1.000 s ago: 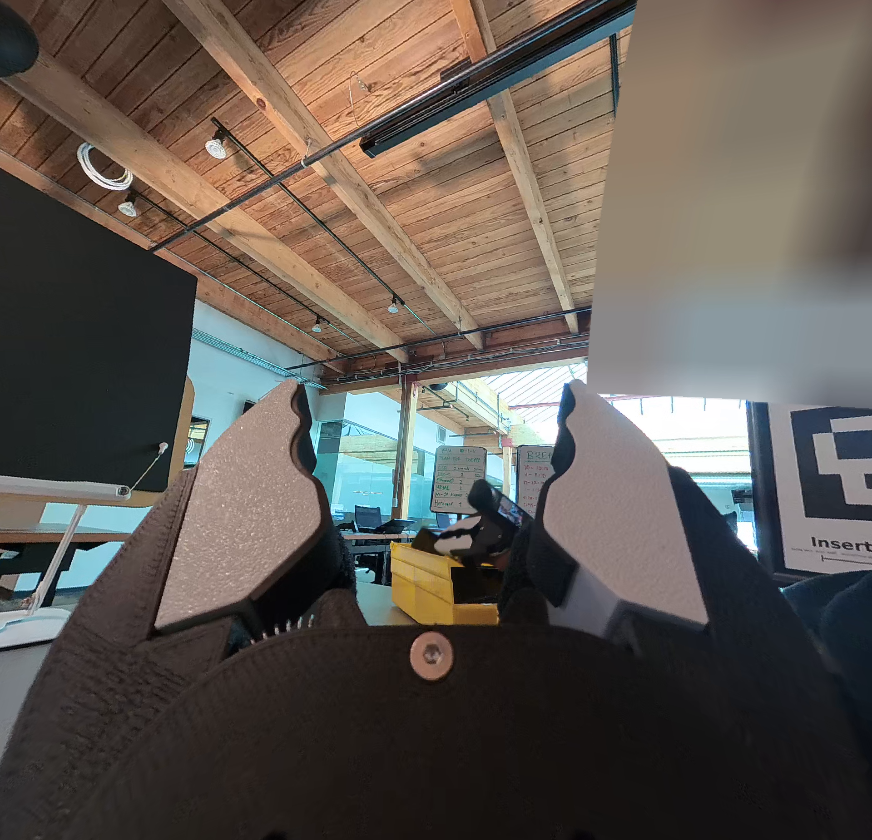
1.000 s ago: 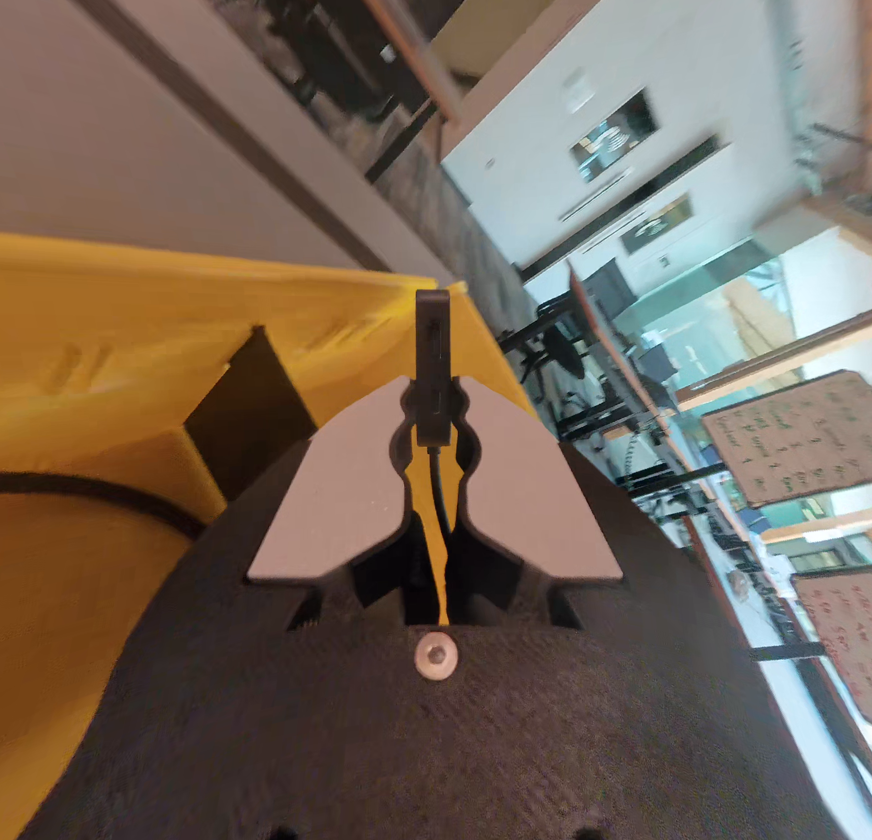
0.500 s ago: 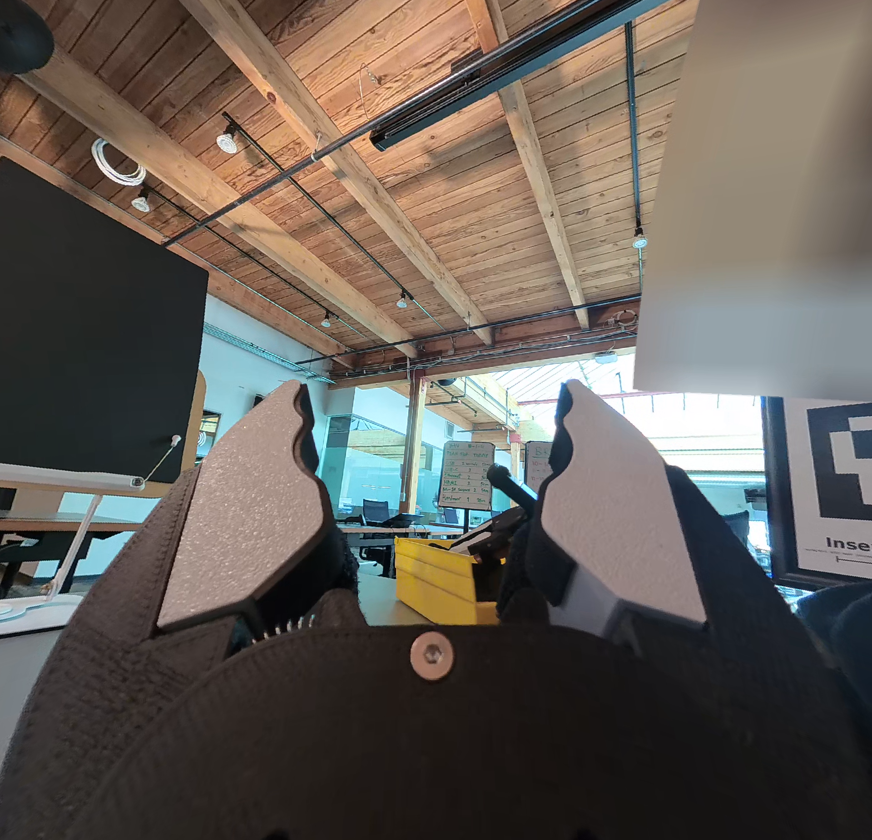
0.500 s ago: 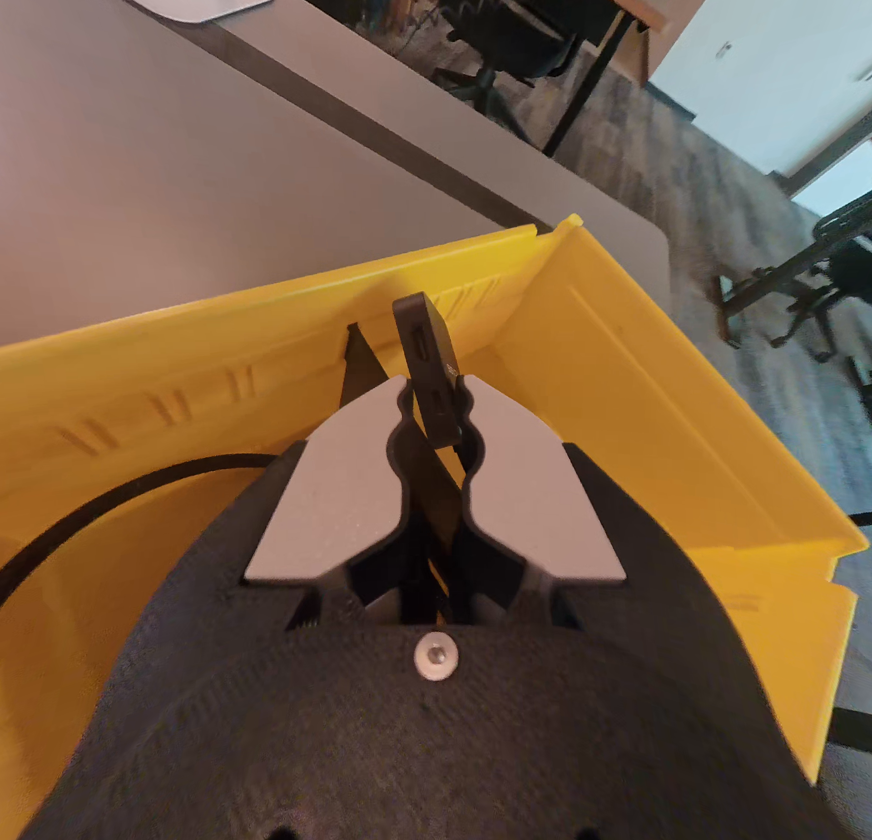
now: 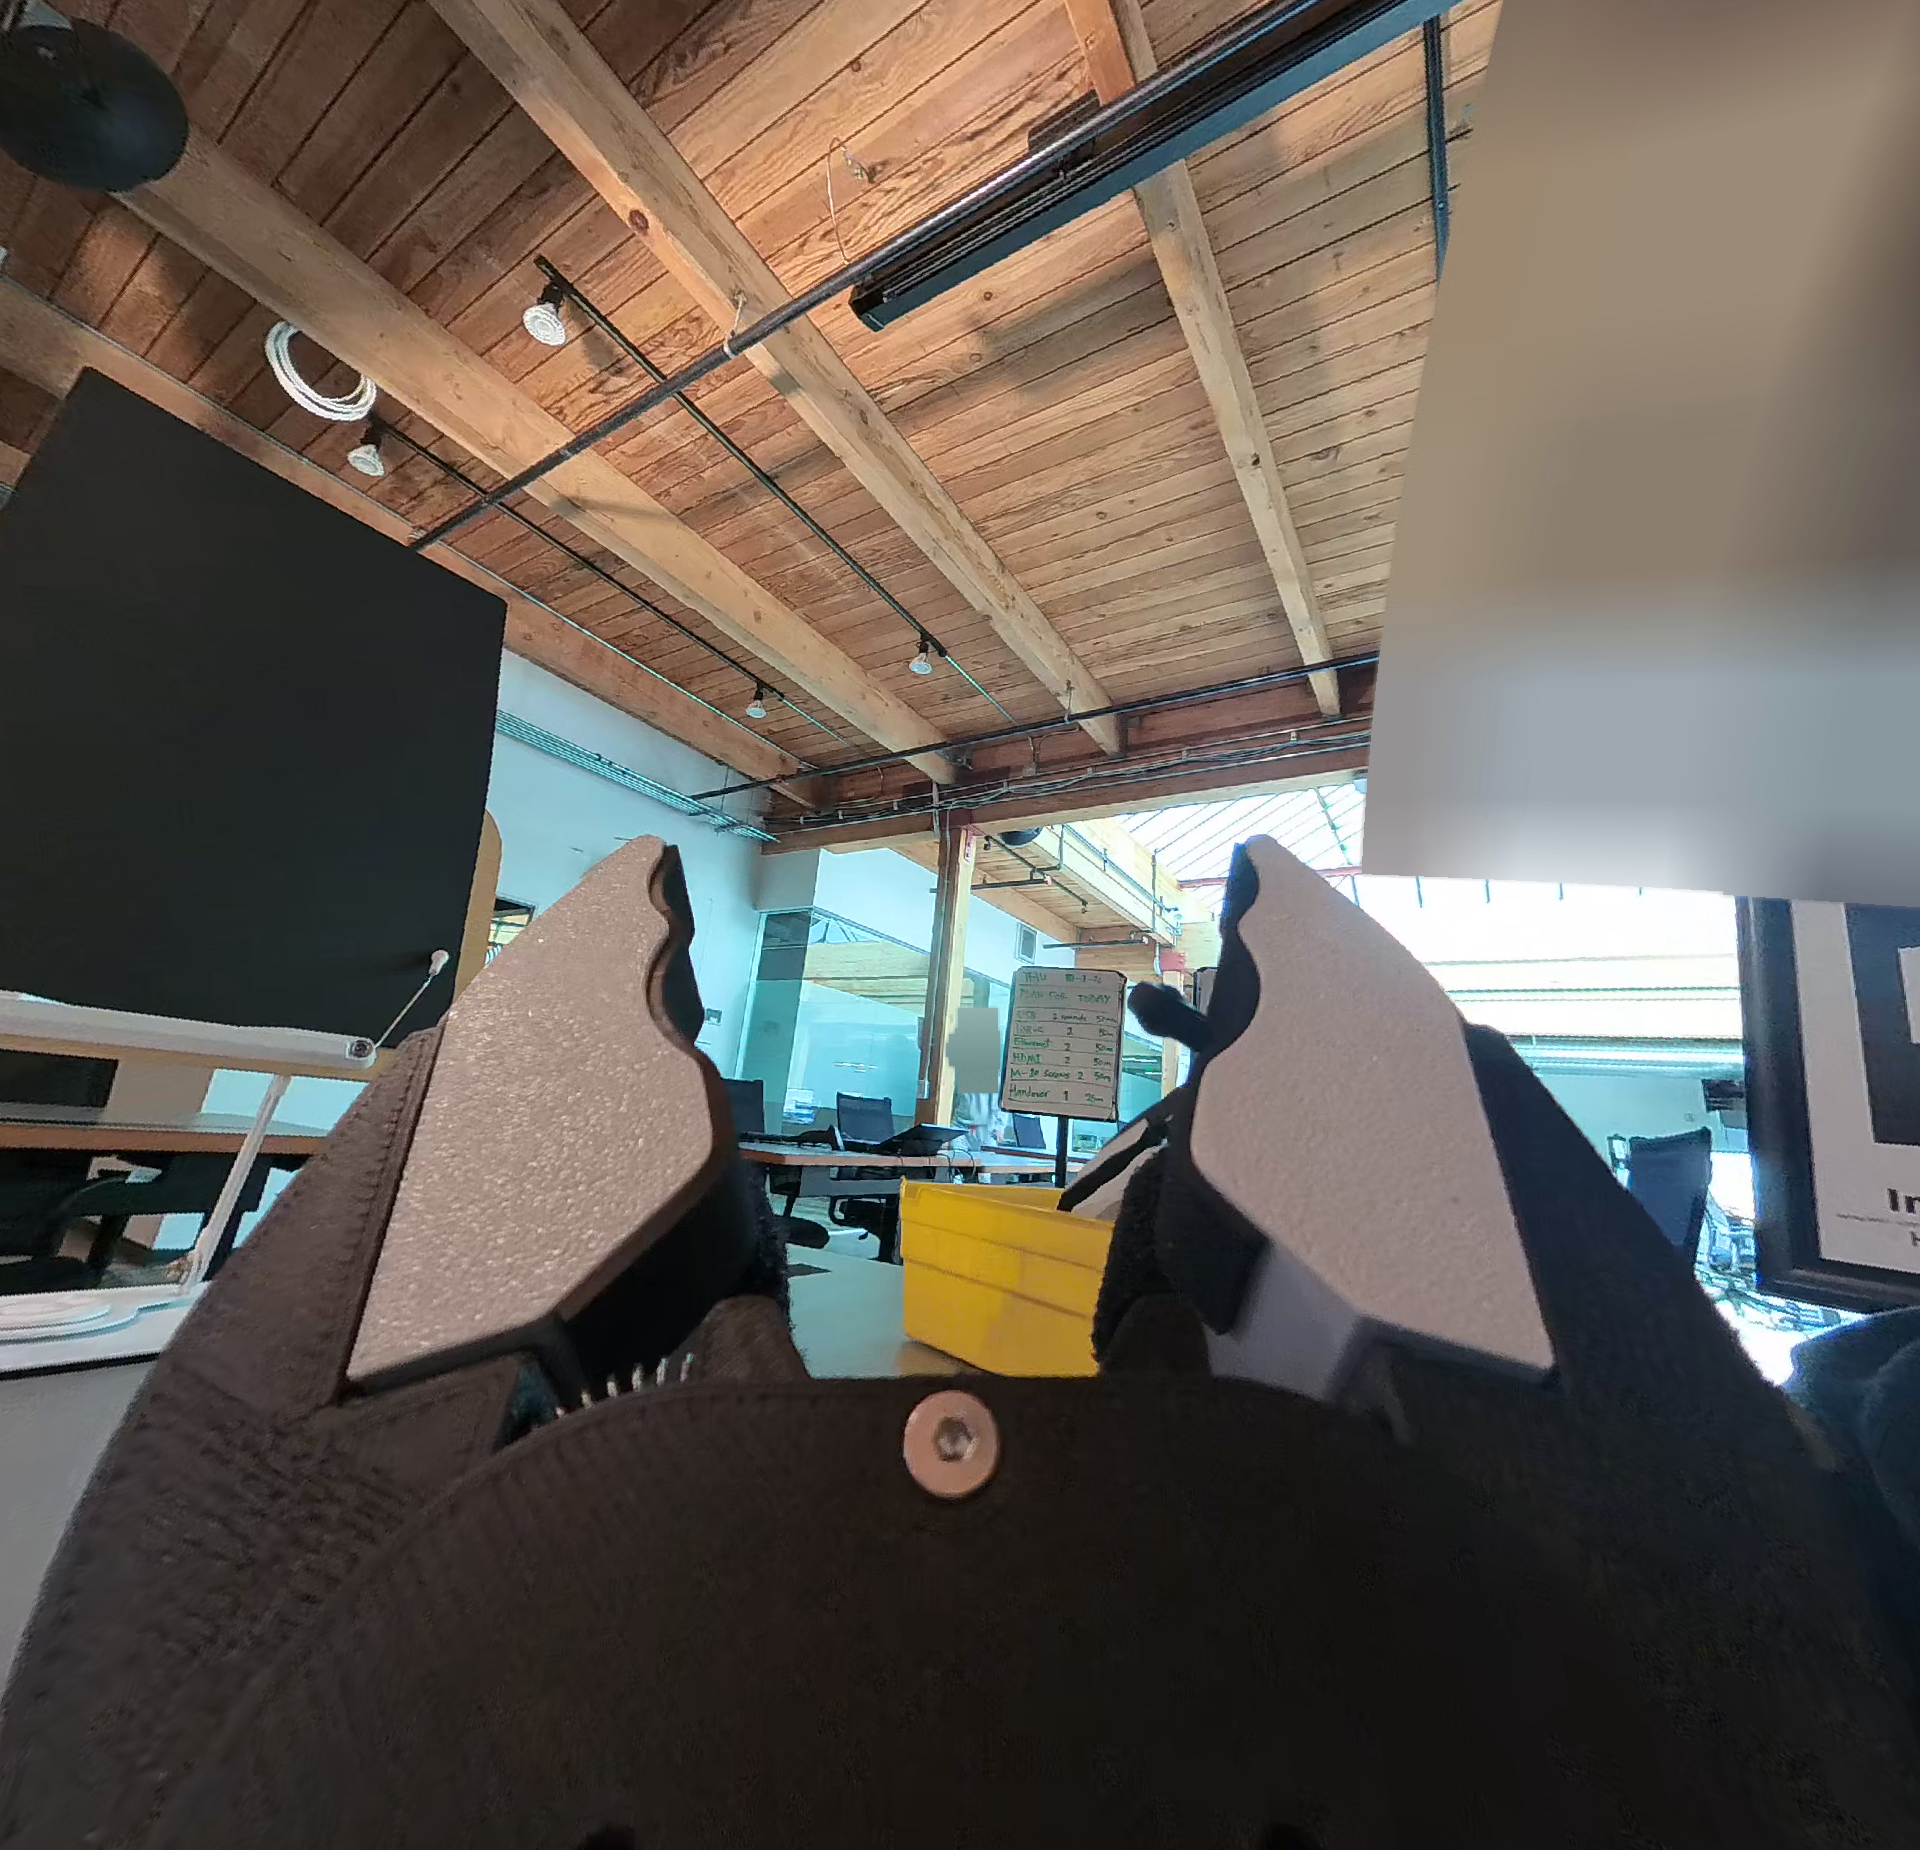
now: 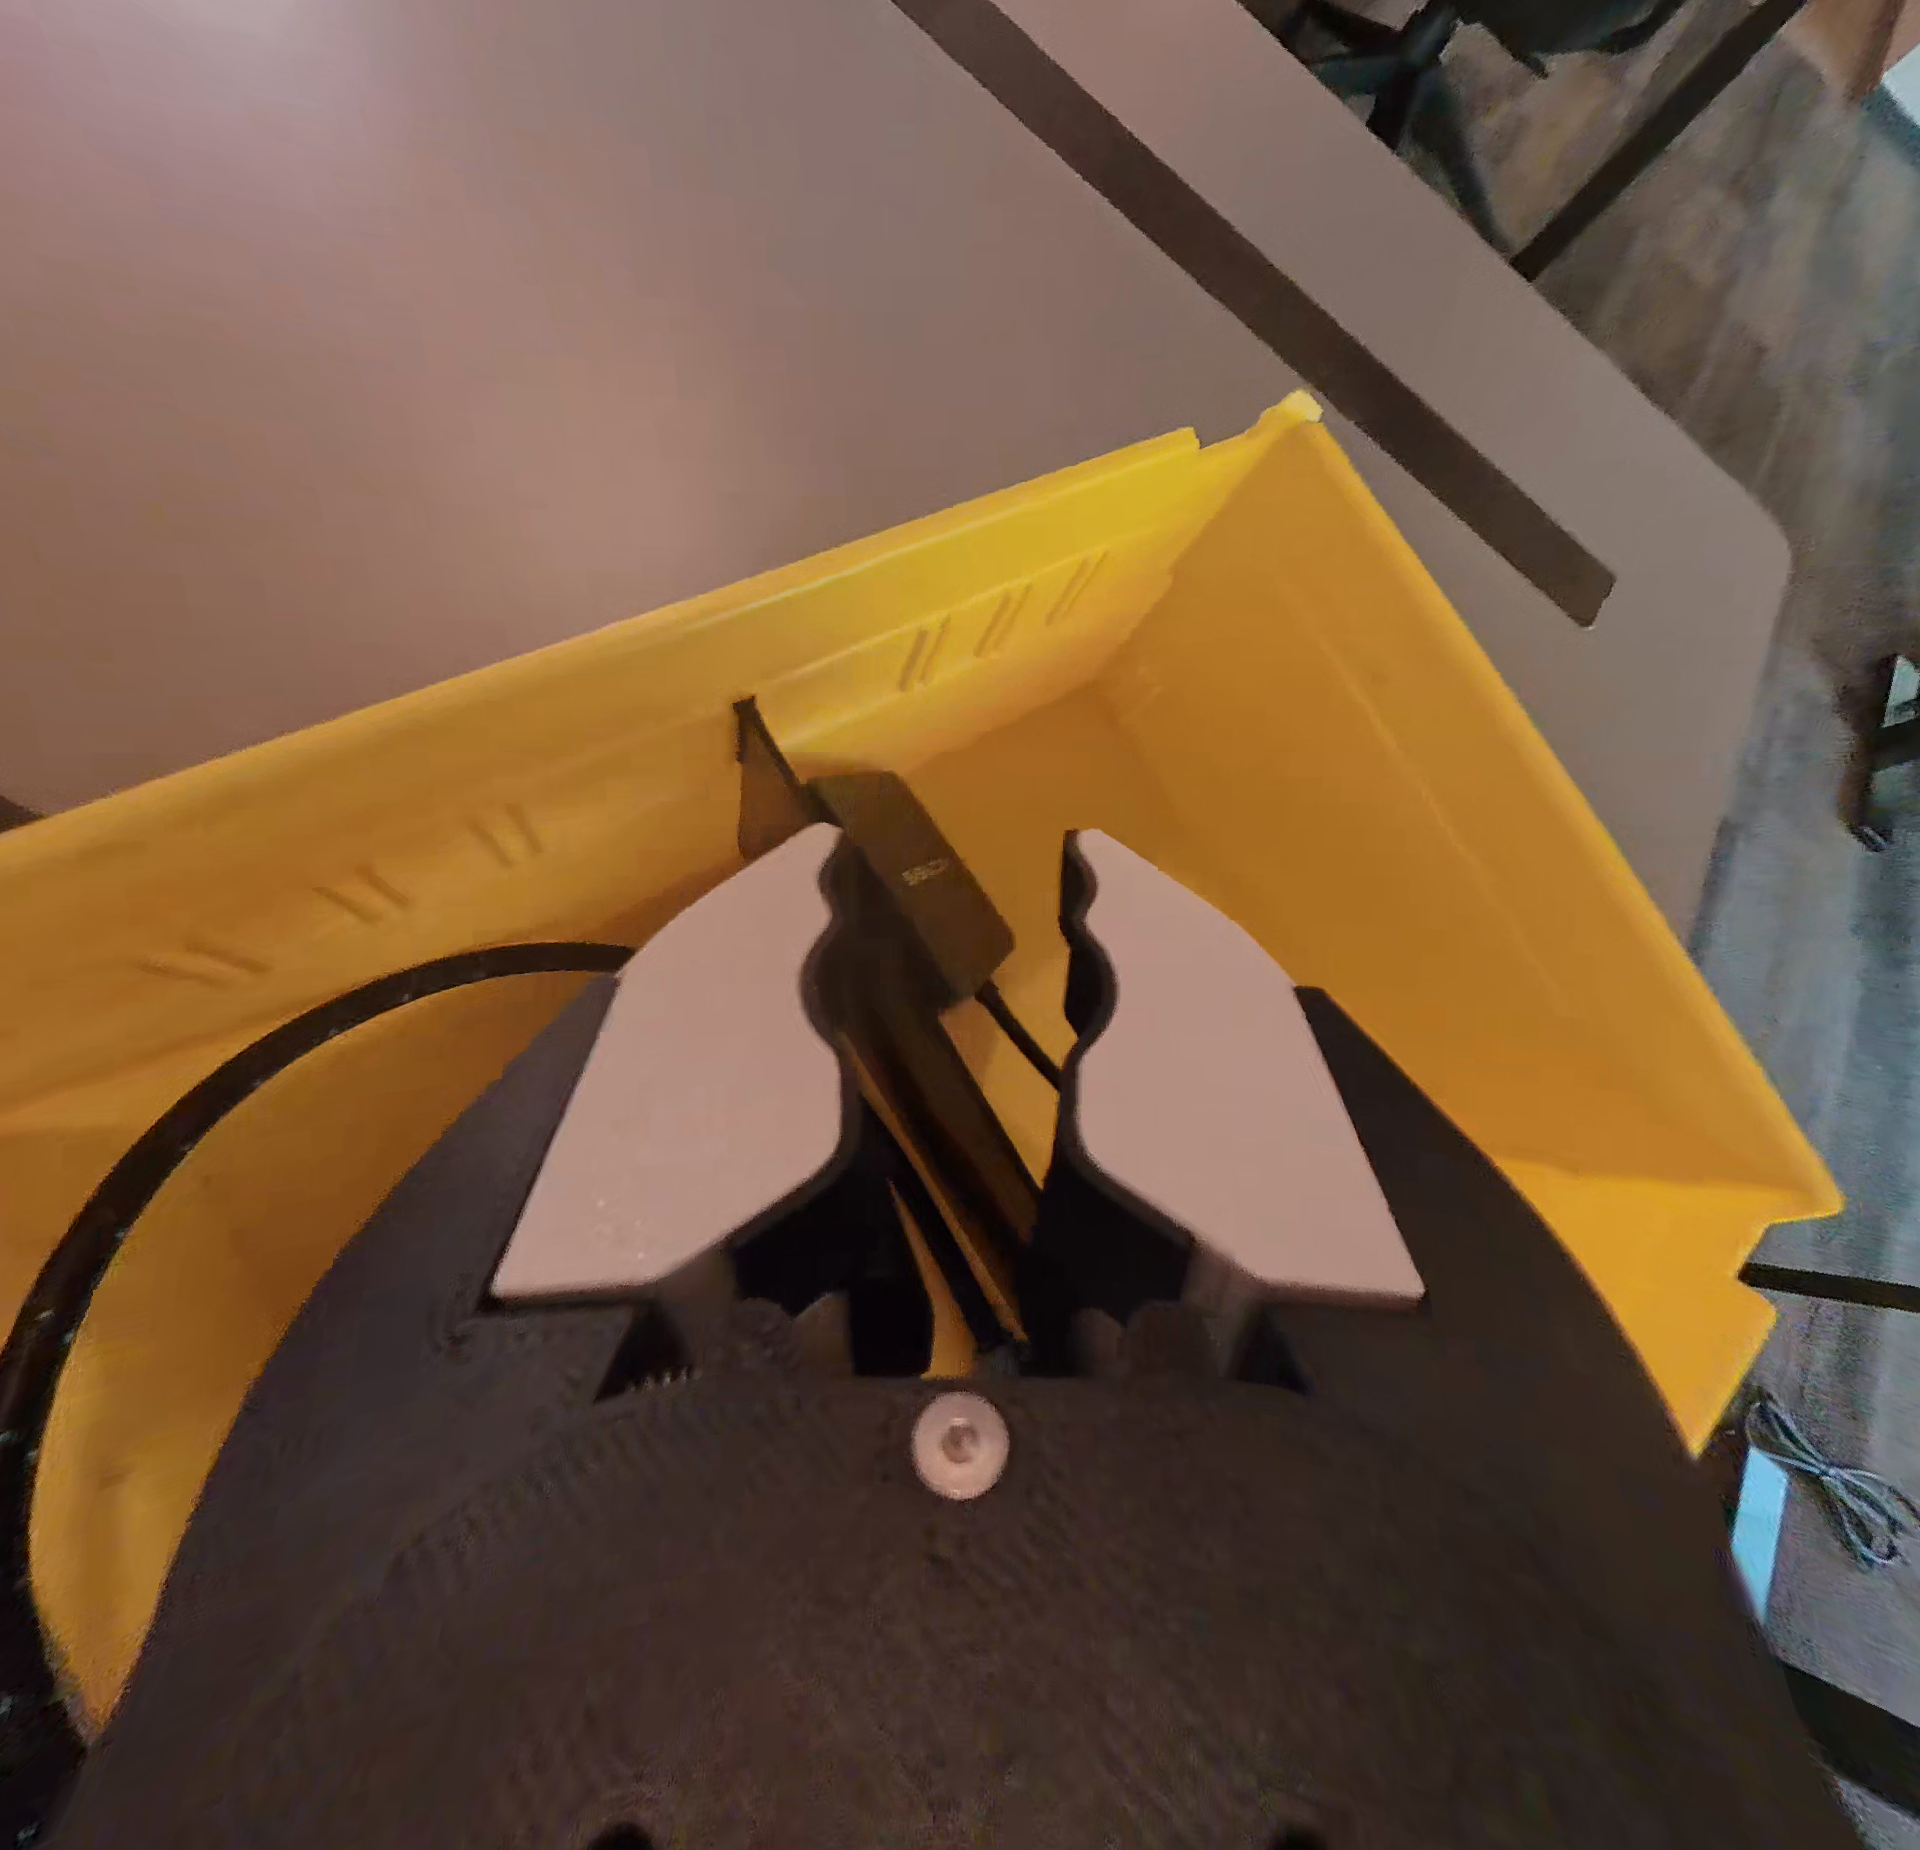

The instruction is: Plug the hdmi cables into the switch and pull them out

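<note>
Presently: right gripper (image 6: 951,901), fingers parted, over yellow bin (image 6: 1403,865); black HDMI connector (image 6: 920,881) leans against its left finger, clear of the other. Left gripper (image 5: 951,953) spread wide, empty.

A wood-plank ceiling (image 5: 935,470) with pale beams (image 5: 717,273) carries black track lighting (image 5: 1143,127). A large black panel (image 5: 239,761) stands at left. Far off, desks with office chairs (image 5: 862,1120), a handwritten whiteboard (image 5: 1065,1042) and bright glass walls (image 5: 842,990). Nearer, a grey tabletop (image 6: 520,294) sits above dark patterned carpet (image 6: 1787,398).
</note>
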`<state>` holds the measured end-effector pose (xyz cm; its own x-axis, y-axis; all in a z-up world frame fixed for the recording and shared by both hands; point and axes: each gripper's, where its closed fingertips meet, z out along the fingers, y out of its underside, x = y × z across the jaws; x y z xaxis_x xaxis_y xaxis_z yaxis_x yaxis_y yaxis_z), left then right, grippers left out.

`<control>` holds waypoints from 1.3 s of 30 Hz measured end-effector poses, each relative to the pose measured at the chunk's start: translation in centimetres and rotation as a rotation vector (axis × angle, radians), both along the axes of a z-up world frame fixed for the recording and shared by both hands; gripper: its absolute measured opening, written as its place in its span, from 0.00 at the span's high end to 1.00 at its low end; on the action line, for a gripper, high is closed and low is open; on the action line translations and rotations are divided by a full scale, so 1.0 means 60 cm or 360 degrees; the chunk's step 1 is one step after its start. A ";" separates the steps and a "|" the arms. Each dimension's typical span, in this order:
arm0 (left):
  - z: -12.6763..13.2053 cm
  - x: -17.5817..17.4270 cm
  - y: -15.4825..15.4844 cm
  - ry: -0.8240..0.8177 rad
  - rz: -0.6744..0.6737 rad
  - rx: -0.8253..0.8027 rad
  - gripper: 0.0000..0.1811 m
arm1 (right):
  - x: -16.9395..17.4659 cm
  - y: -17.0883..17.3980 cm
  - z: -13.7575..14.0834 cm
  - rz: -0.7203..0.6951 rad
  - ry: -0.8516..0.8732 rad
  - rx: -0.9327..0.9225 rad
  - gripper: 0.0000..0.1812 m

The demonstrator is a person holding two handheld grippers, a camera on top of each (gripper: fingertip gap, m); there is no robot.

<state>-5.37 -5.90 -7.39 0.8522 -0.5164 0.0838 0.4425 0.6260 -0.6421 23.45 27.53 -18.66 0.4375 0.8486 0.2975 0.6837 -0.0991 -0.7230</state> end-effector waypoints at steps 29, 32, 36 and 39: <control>0.118 -0.211 -0.055 0.0637 0.0949 -0.0475 0.58 | 0.263 -0.434 0.484 -0.0282 0.2887 0.2414 0.55; 0.049 -0.313 -0.062 0.1024 0.0962 -0.1227 0.58 | 0.269 -0.441 0.483 -0.0268 0.2932 0.2415 0.56; -0.062 -0.430 -0.067 0.1185 0.0956 -0.1893 0.52 | 0.274 -0.448 0.480 -0.0249 0.2951 0.2451 0.58; -0.139 -0.472 -0.032 0.1188 0.0821 -0.2130 0.49 | 0.268 -0.443 0.479 -0.0220 0.2955 0.2427 0.60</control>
<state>-33.71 -7.82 -15.72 0.9579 -0.0782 -0.2761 -0.2719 -0.5549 -0.7862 39.55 0.98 10.11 0.8715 0.4568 -0.1782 -0.4456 0.8895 0.1007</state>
